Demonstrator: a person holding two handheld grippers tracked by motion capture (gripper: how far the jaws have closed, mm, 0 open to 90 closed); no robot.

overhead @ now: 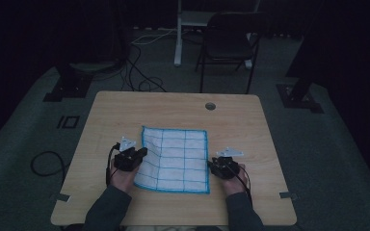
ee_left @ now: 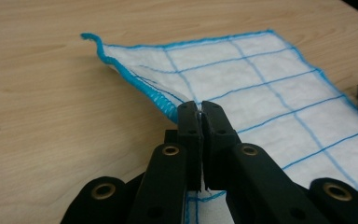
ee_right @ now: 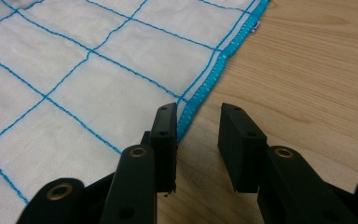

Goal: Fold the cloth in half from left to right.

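A white cloth [overhead: 176, 159] with a blue grid and blue hem lies flat on the wooden table [overhead: 120, 108]. My left gripper [overhead: 142, 153] is at its left edge, shut on the hem. In the left gripper view the cloth [ee_left: 261, 84] rises off the table where the left gripper [ee_left: 200, 109] pinches it. My right gripper [overhead: 211, 166] is at the cloth's right edge. In the right gripper view the right gripper [ee_right: 198, 126] stands open, one jaw over the cloth [ee_right: 74, 70] and the other over bare wood, the hem between them untouched.
A round cable hole [overhead: 210, 106] sits near the table's far edge. Behind the table stand a dark folding chair [overhead: 226, 41] and a white post [overhead: 178, 33], with cables [overhead: 139, 72] on the floor. Bare wood surrounds the cloth on all sides.
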